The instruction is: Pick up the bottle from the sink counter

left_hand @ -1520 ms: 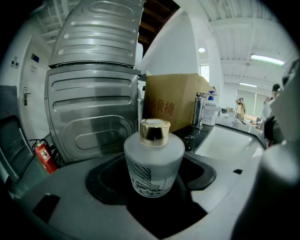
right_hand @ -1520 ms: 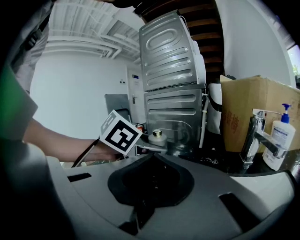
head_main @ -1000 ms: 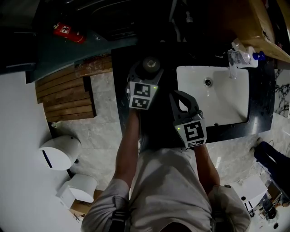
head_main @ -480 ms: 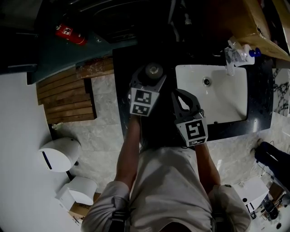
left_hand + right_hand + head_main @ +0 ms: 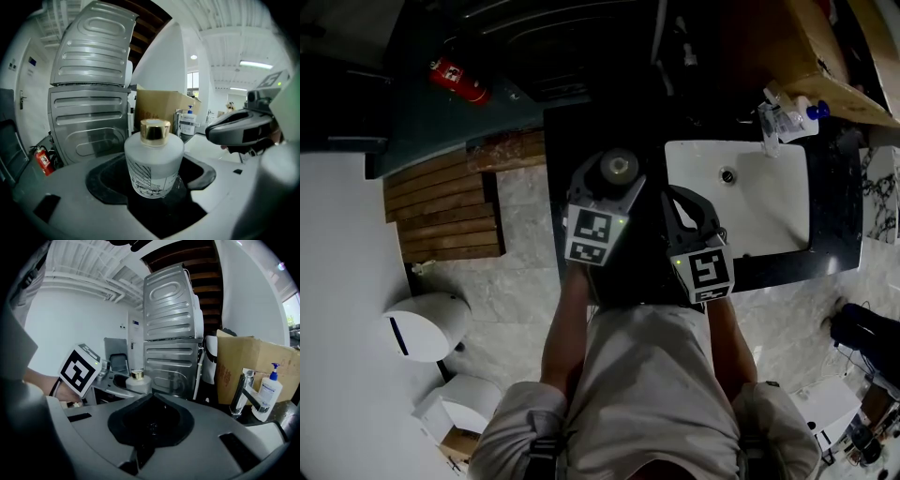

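Surroundings: a white sink (image 5: 769, 211) is set in the dark surface (image 5: 567, 131). A soap dispenser (image 5: 787, 117) and a faucet (image 5: 243, 397) stand at the sink's far edge, and a fire extinguisher (image 5: 459, 80) lies off to the left.
Left tongs (image 5: 612, 180): narrowed onto the bottle (image 5: 153, 161), one jaw on each side of its frosted body.
Right tongs (image 5: 150, 427): jaws together, gripping nothing, just beside the left tongs.
Bottle place: over the dark surface, left of the sink. Whether it touches the surface cannot be told.
Bottle axis: upright, gold cap (image 5: 155, 130) on top.
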A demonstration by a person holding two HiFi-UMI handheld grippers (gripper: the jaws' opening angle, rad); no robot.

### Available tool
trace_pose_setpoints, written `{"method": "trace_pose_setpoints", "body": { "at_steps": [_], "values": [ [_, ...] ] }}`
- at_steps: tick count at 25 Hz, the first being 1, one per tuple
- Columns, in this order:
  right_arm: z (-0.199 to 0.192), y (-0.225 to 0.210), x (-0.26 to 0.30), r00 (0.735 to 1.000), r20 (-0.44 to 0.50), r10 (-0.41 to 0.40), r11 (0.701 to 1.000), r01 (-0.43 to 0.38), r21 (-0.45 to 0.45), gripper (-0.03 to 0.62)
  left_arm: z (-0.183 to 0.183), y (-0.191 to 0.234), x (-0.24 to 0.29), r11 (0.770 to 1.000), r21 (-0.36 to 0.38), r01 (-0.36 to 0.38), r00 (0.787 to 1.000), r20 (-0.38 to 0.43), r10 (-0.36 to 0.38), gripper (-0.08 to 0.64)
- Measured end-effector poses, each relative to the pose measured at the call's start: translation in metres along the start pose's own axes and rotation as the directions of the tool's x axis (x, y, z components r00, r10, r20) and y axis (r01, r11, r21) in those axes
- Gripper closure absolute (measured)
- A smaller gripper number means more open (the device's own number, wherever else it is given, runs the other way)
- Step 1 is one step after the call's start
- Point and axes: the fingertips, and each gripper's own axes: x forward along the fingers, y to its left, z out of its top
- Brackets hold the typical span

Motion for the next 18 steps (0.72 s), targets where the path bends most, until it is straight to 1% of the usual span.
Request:
{"method": "trace_pose_setpoints", "body": {
  "at_steps": [4,7,13,18],
  "values": [
    [0.01,-0.001,-0.004,1.0,0.025,-0.011,1.0,0.011,-0.004,0.597,0.011,-0.004,-0.018,1.0,-0.004,0.007,1.0,0.022,-0.007,0.239],
    [0.022,-0.001,-0.009,0.999,0.054,-0.005,1.0,0.005,-0.006,0.597,0.022,-0.007,-0.031,1.0,-0.002,0.012,0.999,0.044,-0.012,0.239],
    [0.049,-0.001,-0.022,0.991,0.133,-0.012,1.0,0.014,-0.017,0.597,0.05,-0.016,-0.065,0.999,0.029,0.022,0.997,0.077,-0.024,0.239],
    [0.071,0.003,-0.031,0.985,0.171,-0.003,0.999,0.01,-0.042,0.597,0.073,-0.025,-0.089,0.998,0.048,0.036,0.992,0.118,-0.041,0.239]
  ]
}}
